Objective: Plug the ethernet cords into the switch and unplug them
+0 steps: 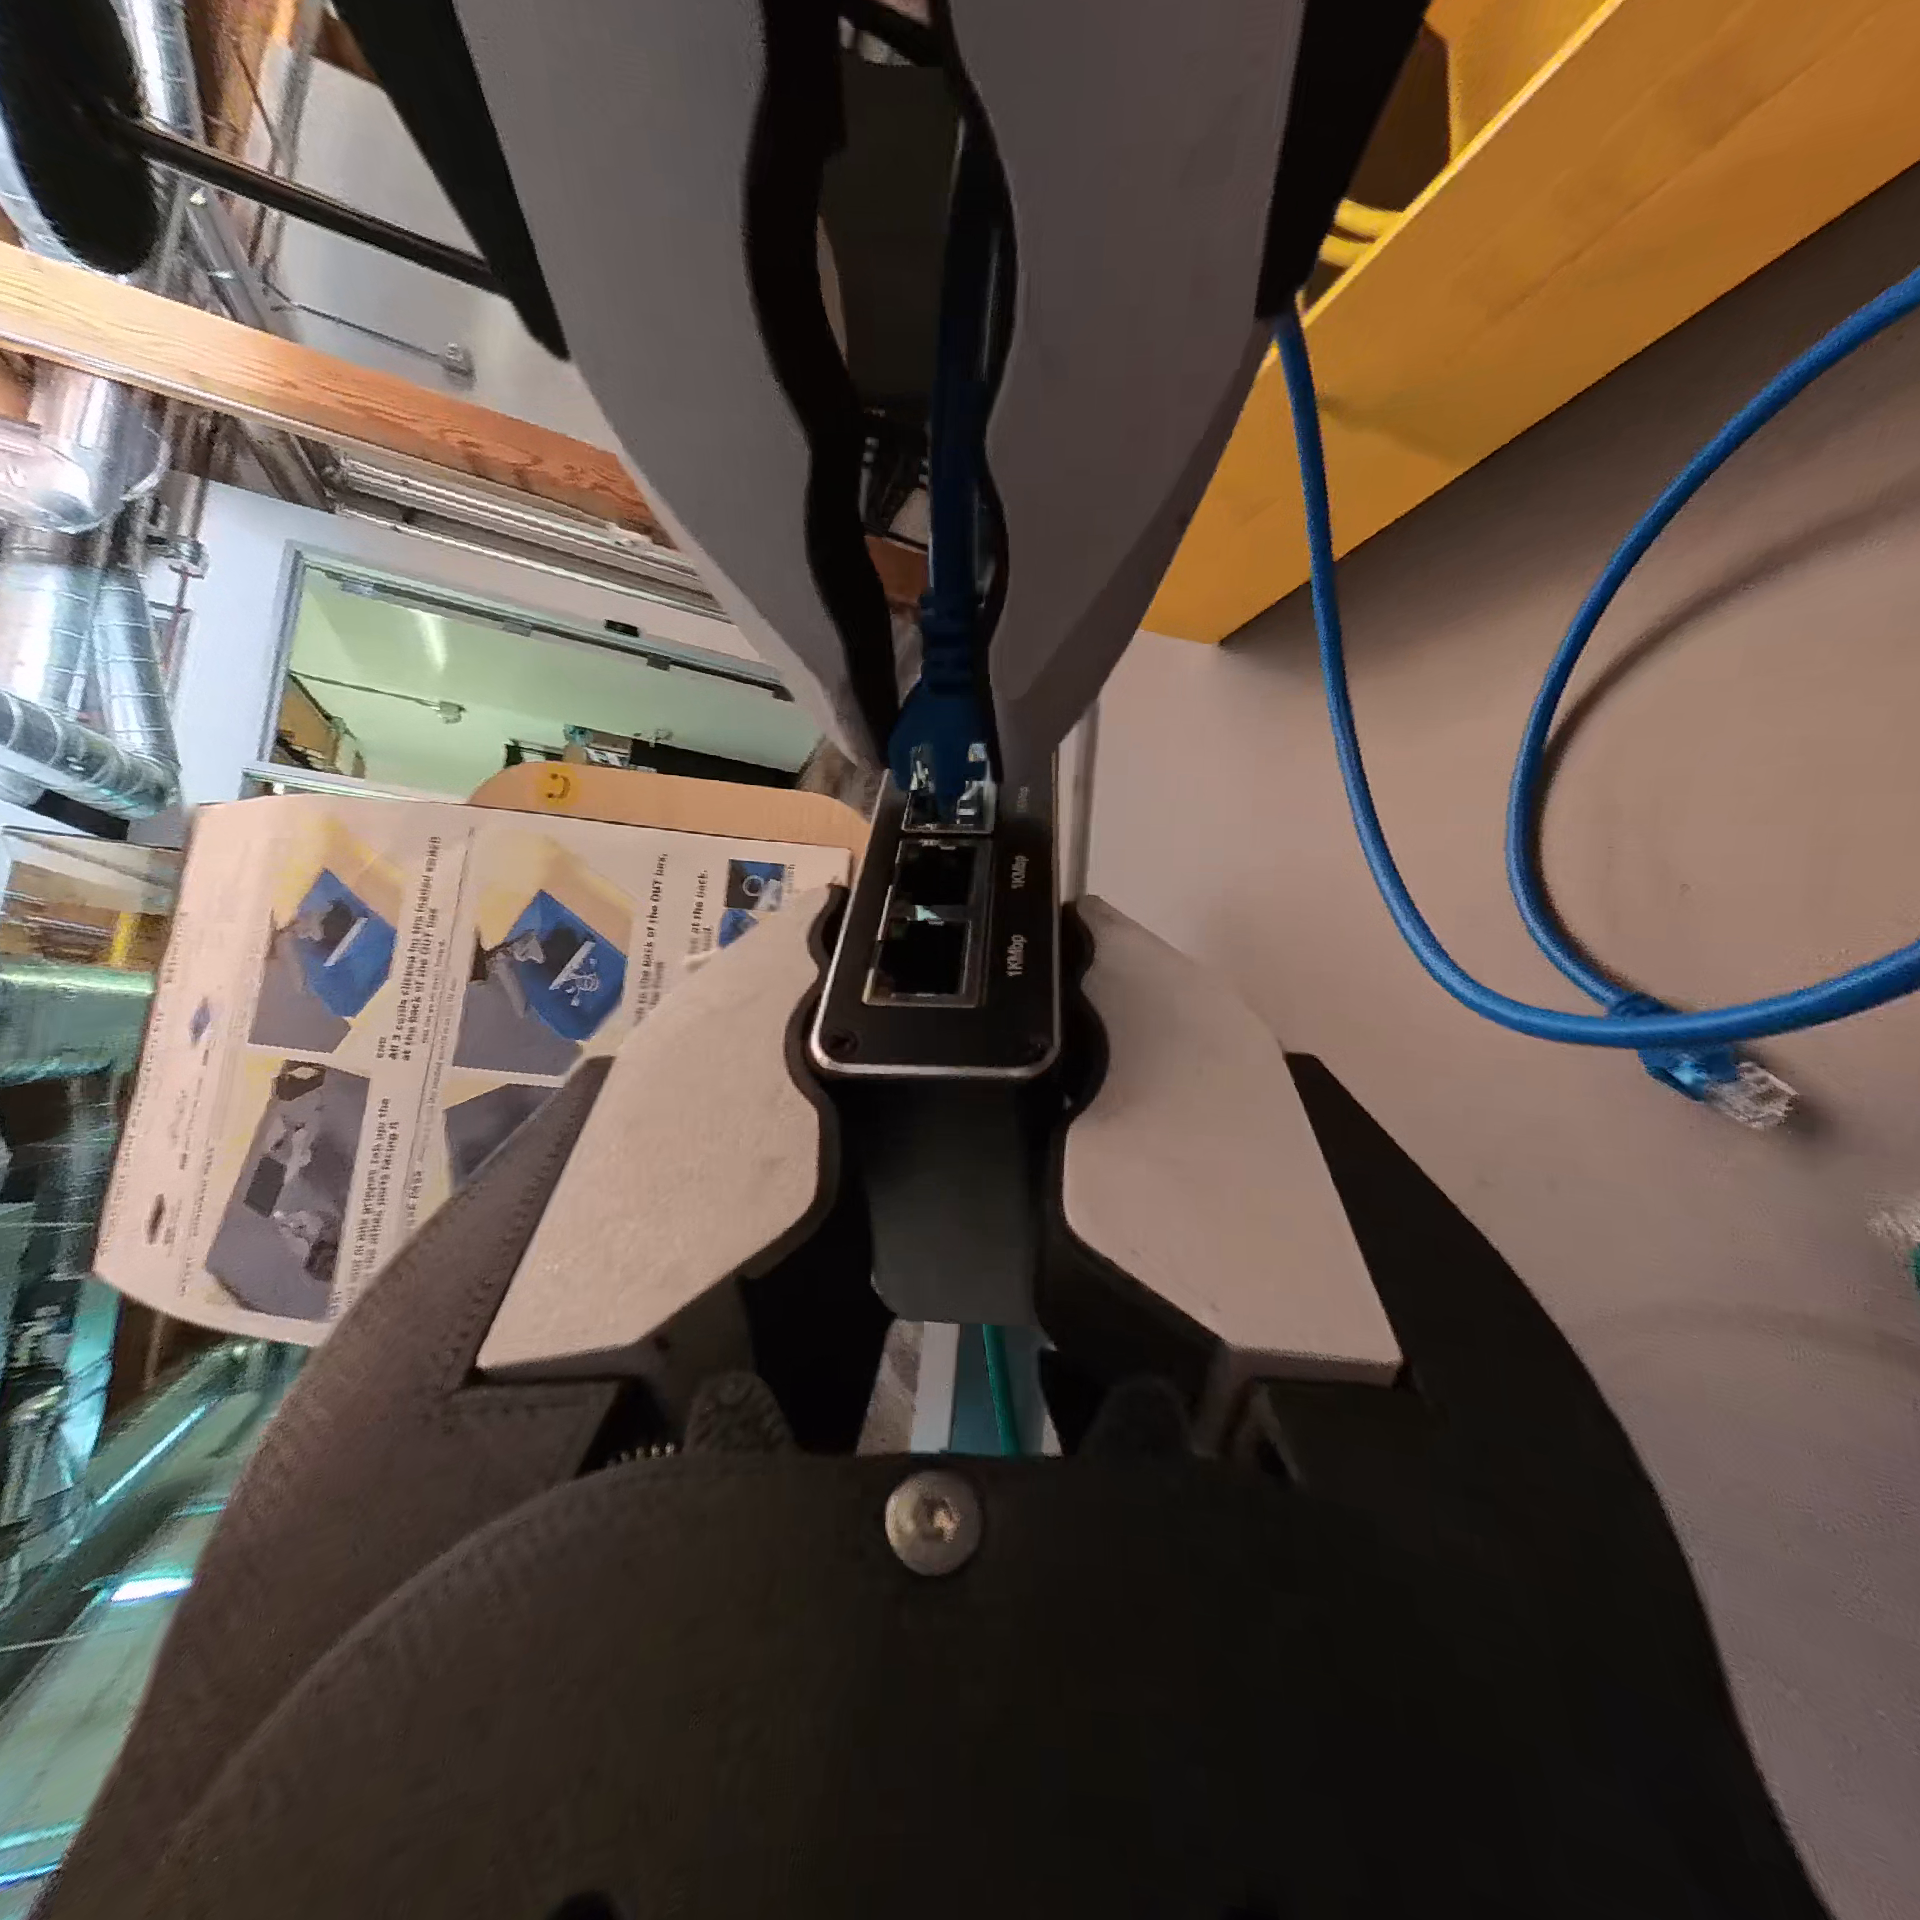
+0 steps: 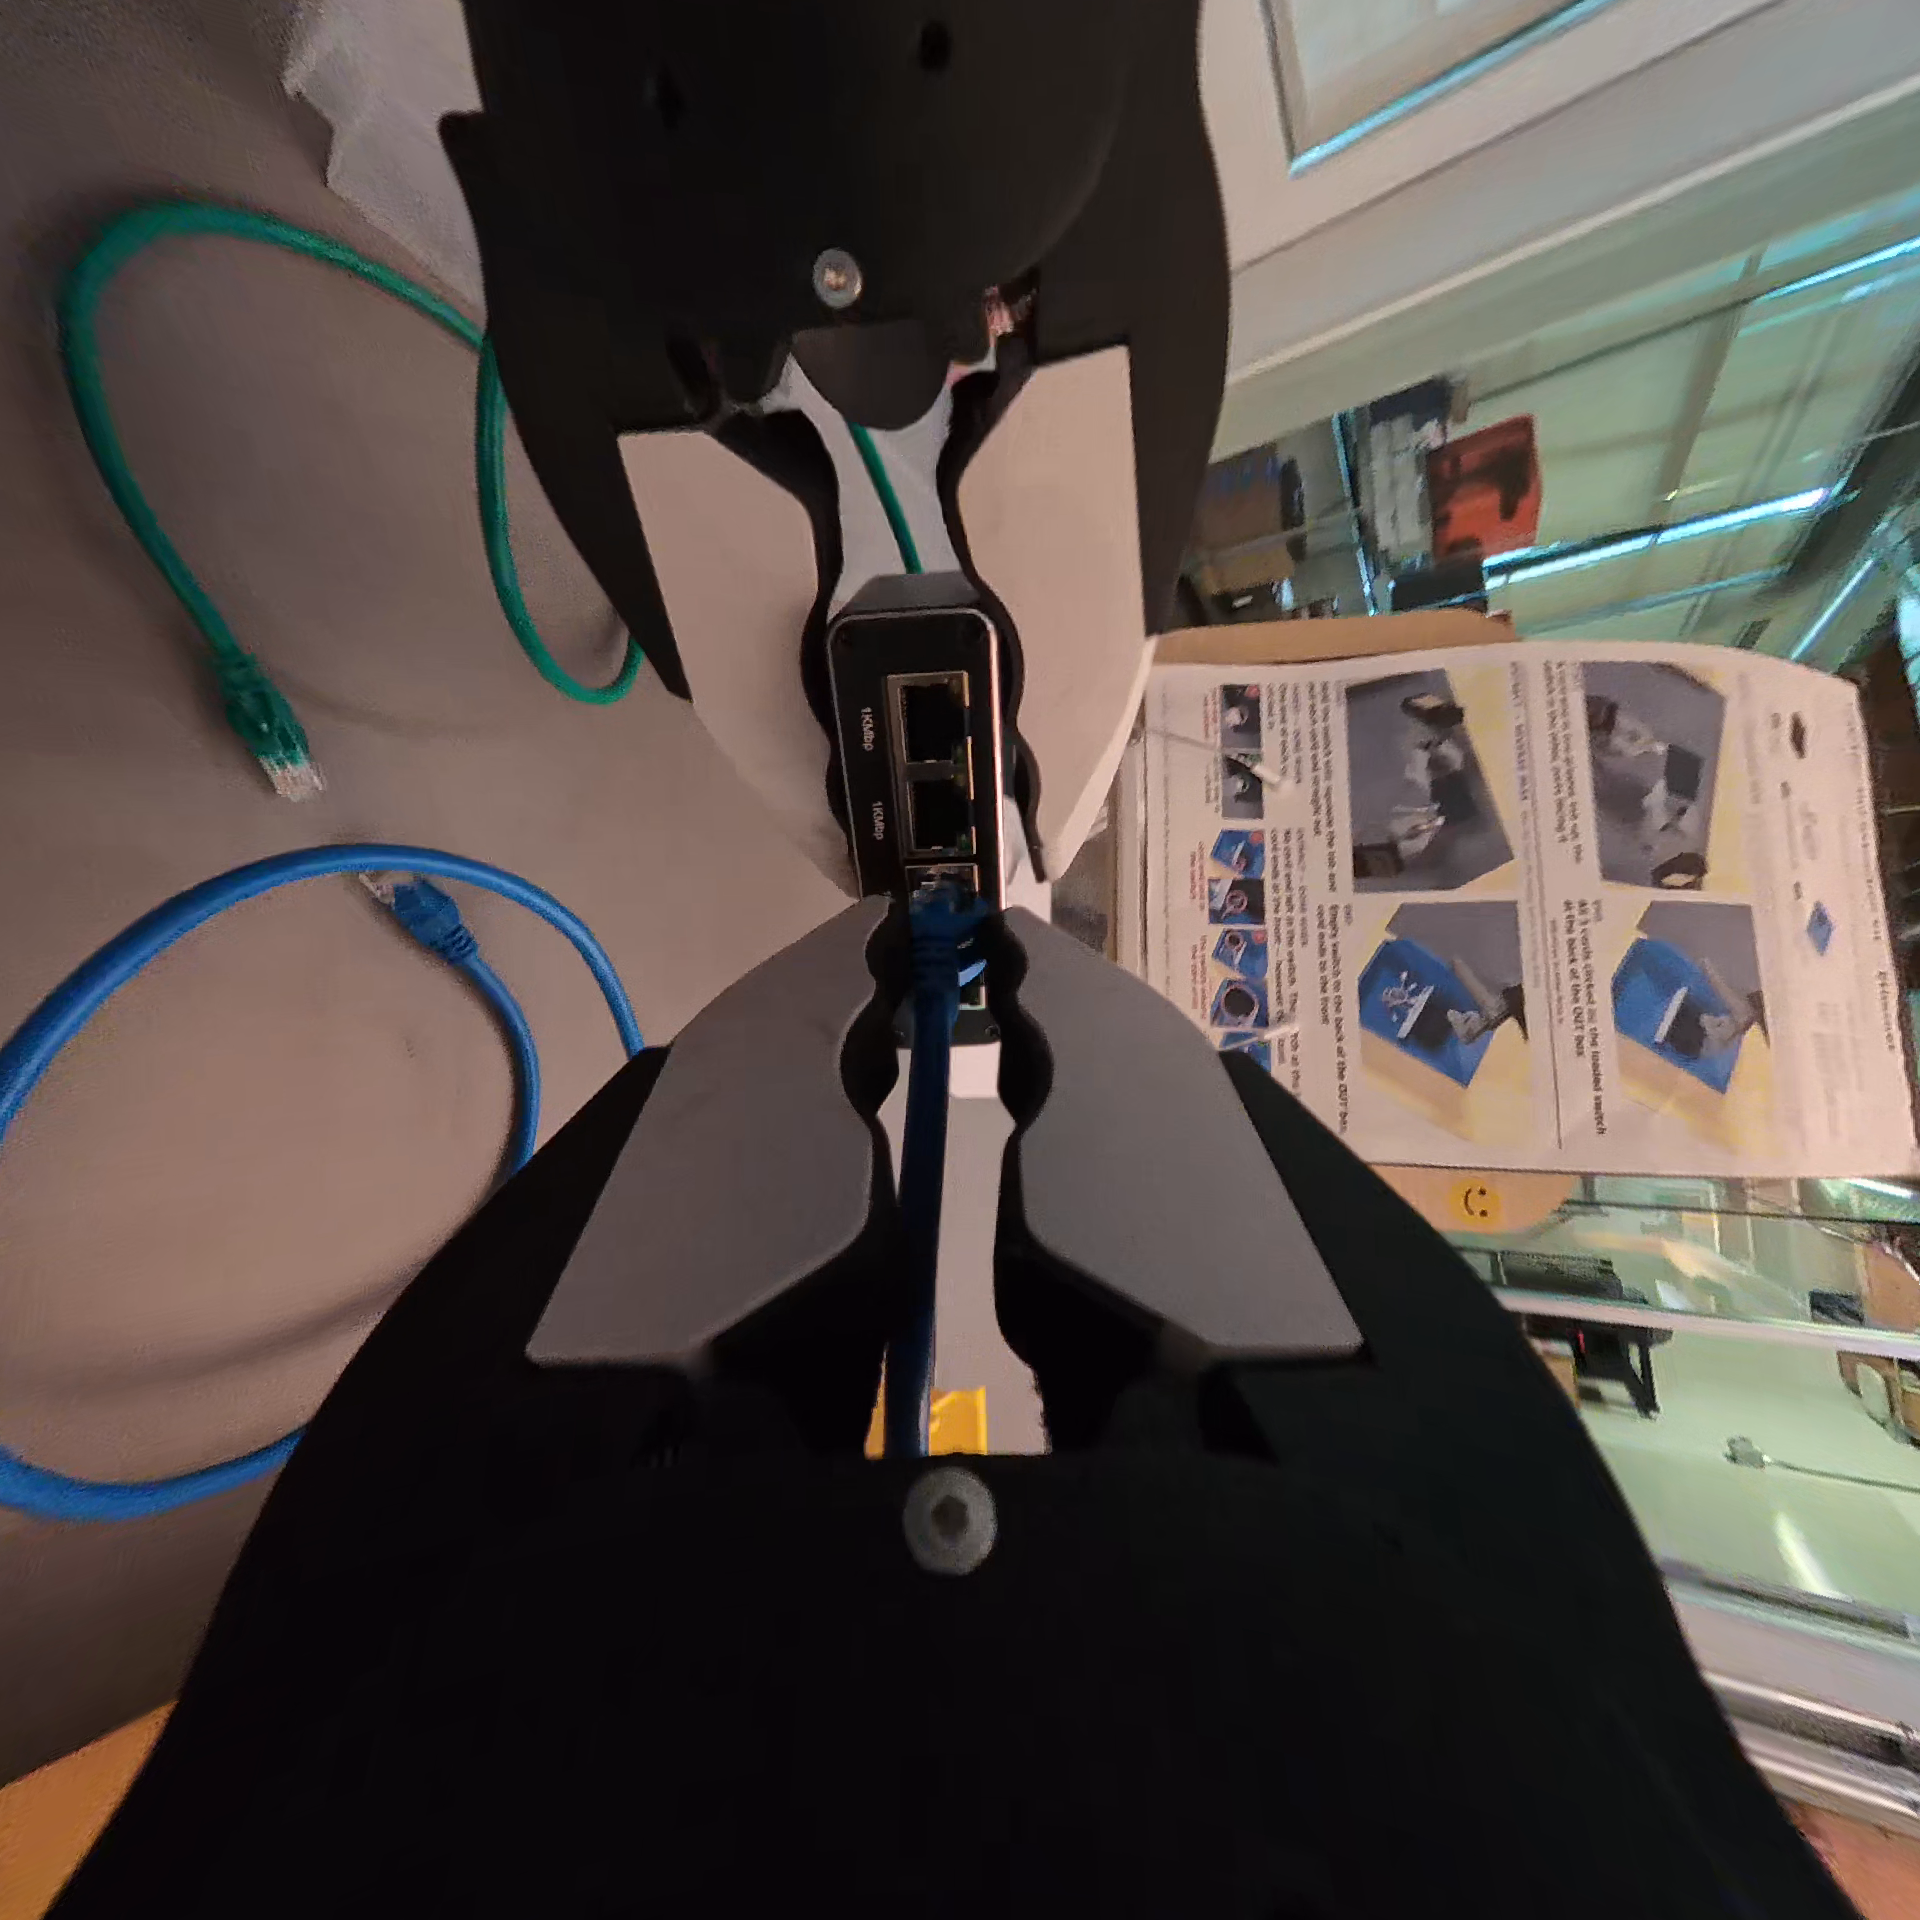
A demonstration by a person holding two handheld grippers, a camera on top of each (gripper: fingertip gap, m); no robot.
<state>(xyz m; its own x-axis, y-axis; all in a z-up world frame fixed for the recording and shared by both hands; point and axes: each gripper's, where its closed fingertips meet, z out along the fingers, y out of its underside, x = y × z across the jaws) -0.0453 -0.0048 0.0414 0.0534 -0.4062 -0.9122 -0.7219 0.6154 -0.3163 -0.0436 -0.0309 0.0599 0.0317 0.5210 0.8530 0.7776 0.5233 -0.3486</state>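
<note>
The left tool (image 1: 940, 997) is clamped on the black switch (image 1: 935, 966), its pale fingers (image 1: 717, 1101) pressed against both long sides of the case, so the port face looks straight at the other tool. The right tool (image 2: 940, 935) comes in from the opposite side and pinches a dark blue cord (image 2: 920, 1143) just behind its plug, which sits at the mouth of the third port along the row; whether it is fully seated I cannot tell. The two ports (image 2: 935, 769) beside it stand open.

On the grey bench (image 2: 312, 1091) a light blue cord (image 2: 499, 997) lies in a loose loop, its clear plug free and well apart from the switch. A green cord (image 2: 249, 707) curls farther along the bench, its plug also loose, and its other end runs behind the left tool. A printed instruction sheet (image 2: 1507, 894) with photographs stands just beside the switch. A yellow bin (image 1: 1558, 312) sits at the bench's edge.
</note>
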